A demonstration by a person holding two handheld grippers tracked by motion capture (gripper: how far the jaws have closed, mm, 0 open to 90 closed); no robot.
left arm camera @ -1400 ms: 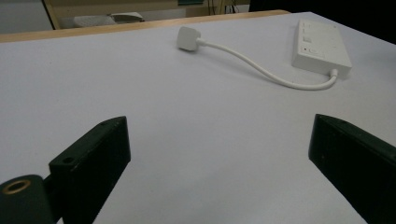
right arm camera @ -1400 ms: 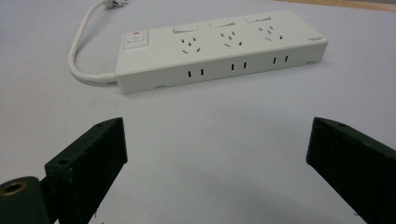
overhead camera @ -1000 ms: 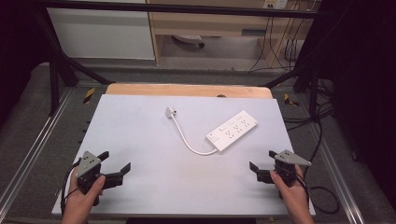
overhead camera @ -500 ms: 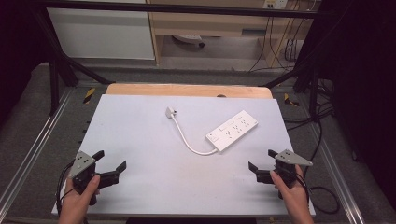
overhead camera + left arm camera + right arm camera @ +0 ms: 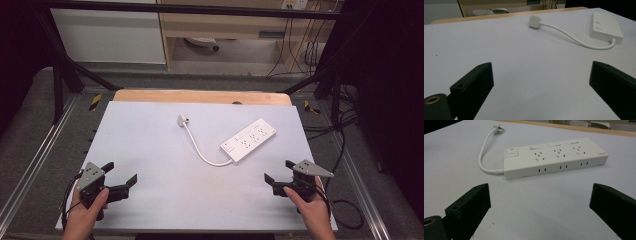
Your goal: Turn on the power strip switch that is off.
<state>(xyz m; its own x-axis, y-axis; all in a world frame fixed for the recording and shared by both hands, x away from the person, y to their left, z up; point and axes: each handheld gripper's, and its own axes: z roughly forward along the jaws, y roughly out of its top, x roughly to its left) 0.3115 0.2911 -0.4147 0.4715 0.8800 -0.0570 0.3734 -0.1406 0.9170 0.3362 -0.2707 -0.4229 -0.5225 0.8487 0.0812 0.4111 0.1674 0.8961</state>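
A white power strip lies on the white table top, right of centre. Its short white cable curves left and back to the plug. Near the front left corner a hand holds my left gripper open and empty. The left gripper view looks between the wide-apart jaws toward the plug and the strip. My right gripper is open near the front right, just in front of the strip. In the right gripper view the strip lies close ahead, clear of the jaws.
A wooden edge runs along the table's far side. Metal rails flank the table on both sides. Dark cables lie on the floor at the right. A white cabinet and a wooden shelf stand beyond the table.
Almost nothing differs. The left gripper has shifted very slightly near the front left corner. The right gripper, power strip and plug have not moved.
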